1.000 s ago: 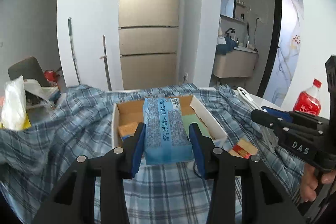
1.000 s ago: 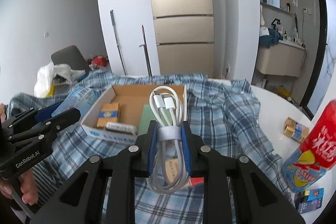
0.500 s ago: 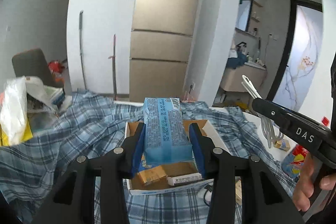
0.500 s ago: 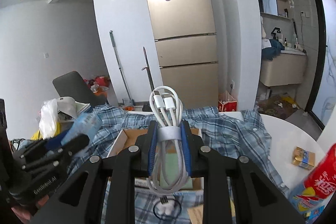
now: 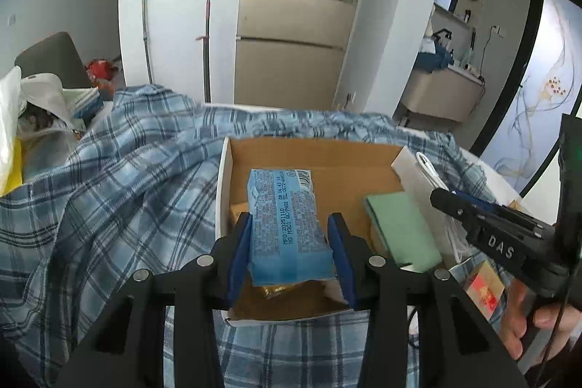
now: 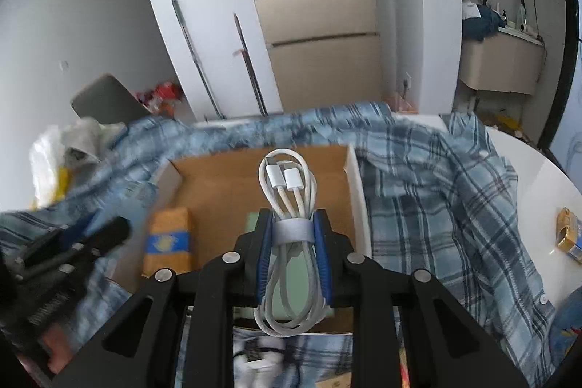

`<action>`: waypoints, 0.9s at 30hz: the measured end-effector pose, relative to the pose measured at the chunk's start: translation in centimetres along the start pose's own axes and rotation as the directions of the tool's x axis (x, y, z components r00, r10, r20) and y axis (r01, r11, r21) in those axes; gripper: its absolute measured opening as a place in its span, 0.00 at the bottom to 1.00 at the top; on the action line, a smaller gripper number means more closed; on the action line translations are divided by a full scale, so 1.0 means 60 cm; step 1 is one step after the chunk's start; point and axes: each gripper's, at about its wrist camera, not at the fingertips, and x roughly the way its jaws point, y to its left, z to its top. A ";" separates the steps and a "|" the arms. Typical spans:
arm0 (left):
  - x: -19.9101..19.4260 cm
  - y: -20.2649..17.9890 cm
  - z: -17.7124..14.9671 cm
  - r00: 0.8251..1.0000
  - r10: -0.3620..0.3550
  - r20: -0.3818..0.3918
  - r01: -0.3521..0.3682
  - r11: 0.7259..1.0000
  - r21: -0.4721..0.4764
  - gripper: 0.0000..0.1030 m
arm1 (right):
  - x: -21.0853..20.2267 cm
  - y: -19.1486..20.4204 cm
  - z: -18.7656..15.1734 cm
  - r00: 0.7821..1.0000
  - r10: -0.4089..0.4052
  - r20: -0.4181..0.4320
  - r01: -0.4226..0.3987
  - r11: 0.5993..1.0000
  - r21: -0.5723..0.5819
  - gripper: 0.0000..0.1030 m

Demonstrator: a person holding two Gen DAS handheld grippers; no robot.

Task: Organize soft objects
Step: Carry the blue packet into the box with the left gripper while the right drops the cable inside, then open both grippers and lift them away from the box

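Note:
My left gripper (image 5: 290, 224) is shut on a blue tissue pack (image 5: 285, 224) and holds it over the open cardboard box (image 5: 316, 155). My right gripper (image 6: 292, 222) is shut on a coiled white cable (image 6: 289, 206) with a grey strap, held over the same box (image 6: 225, 184). In the box lie a green pad (image 5: 400, 228) and an orange packet (image 6: 169, 239). The right gripper also shows in the left wrist view (image 5: 483, 224), and the left gripper shows blurred in the right wrist view (image 6: 72, 242).
A blue plaid shirt (image 5: 120, 191) is spread under and around the box on a white round table (image 6: 538, 184). A white plastic bag (image 5: 14, 119) lies at far left. A small gold box (image 6: 569, 235) sits on the table at right. A fridge (image 5: 298, 10) stands behind.
Both grippers have come down and forward over the box with their loads; the box now fills the middle of both views.

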 end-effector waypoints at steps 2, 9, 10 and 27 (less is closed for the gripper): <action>0.006 0.002 -0.005 1.000 0.010 -0.007 -0.010 1.000 0.007 0.43 | 0.012 -0.008 -0.002 1.000 -0.002 -0.011 0.002 1.000 0.015 0.20; 0.006 0.009 -0.007 1.000 0.002 -0.008 -0.002 1.000 -0.014 0.43 | 0.024 -0.009 -0.009 1.000 -0.019 -0.022 0.019 1.000 0.000 0.20; 0.003 0.007 -0.007 1.000 0.004 -0.005 -0.004 1.000 -0.014 0.44 | 0.025 -0.006 -0.010 1.000 -0.018 -0.023 0.018 1.000 -0.009 0.20; -0.082 -0.018 0.005 0.989 -0.004 0.151 -0.001 1.000 0.029 0.68 | -0.047 -0.018 0.016 0.994 -0.040 0.099 0.035 0.998 0.054 0.73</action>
